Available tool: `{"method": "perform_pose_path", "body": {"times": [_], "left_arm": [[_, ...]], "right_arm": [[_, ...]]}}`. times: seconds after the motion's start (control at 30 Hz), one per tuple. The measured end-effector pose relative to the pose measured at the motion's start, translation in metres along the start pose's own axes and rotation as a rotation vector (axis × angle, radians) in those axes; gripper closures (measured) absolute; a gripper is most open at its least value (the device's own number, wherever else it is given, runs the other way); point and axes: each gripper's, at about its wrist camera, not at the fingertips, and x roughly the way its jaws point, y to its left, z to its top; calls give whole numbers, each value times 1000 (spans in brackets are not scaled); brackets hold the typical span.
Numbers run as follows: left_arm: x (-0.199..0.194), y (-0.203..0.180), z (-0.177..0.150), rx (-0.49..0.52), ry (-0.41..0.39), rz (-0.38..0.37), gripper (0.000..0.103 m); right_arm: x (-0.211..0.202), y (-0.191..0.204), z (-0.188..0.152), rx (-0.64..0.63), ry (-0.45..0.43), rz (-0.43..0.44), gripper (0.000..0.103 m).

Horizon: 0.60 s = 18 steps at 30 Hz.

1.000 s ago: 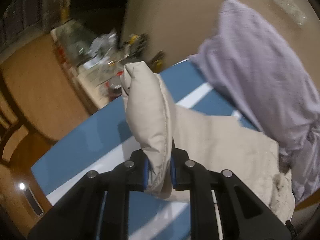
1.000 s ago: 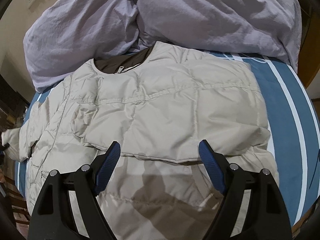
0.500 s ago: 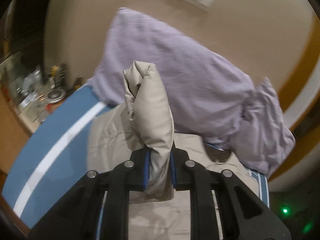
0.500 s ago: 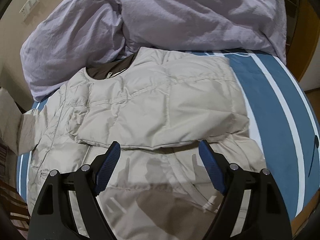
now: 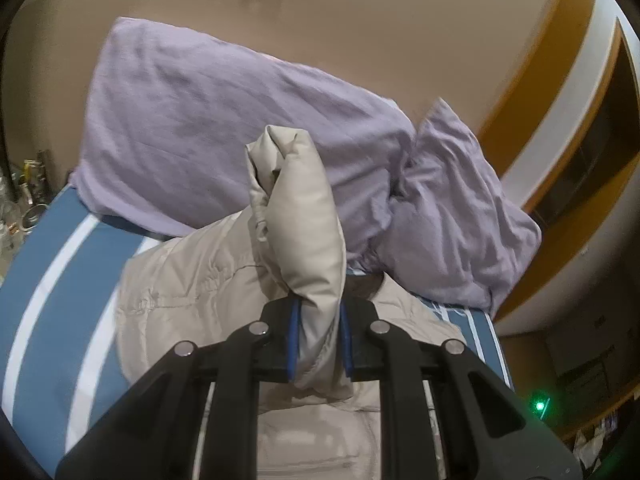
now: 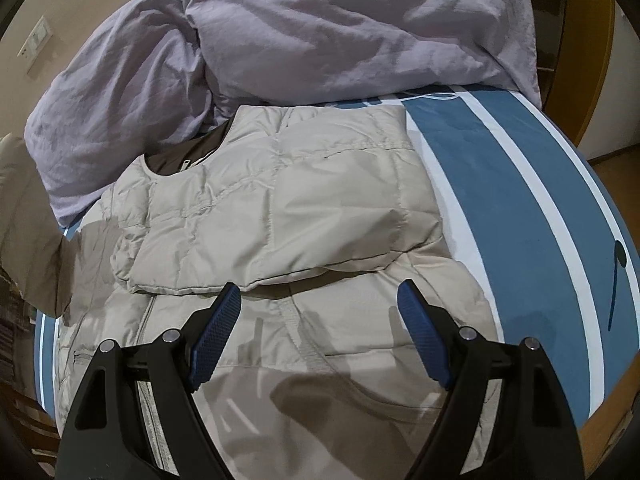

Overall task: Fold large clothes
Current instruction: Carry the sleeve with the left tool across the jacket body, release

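A beige quilted puffer jacket lies front-up on the blue bed, collar toward the purple bedding. One sleeve is folded across its chest. My left gripper is shut on the other sleeve, whose cuff stands up in front of the camera above the jacket body. That raised sleeve shows at the left edge of the right wrist view as beige cloth. My right gripper hovers open over the jacket's lower front with nothing between its fingers.
A crumpled purple duvet lies piled at the head of the bed against a beige wall. The blue sheet with white stripes is bare to the right of the jacket. A cluttered shelf is at far left.
The left gripper has swung the held sleeve up and across, from the bed's side edge toward the jacket body and the duvet. The right gripper drifted slightly over the jacket, still open.
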Motion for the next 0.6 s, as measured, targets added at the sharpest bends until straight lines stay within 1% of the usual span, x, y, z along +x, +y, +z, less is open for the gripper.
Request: {"method": "perform_pose_path", "body": {"times": [0.23,0.4,0.6], "left_arm": [[42,-26,-19,32,97,-35,86],[82,-42,-41,84,188,-21,86],[121,-53,-70,118,292,-8,86]], "right_arm": [[4,-6,-5,19,12,-12,21],[4,-14,-10,31,17,-28,21],[4,-25,-11,61,14,-45,21]]}}
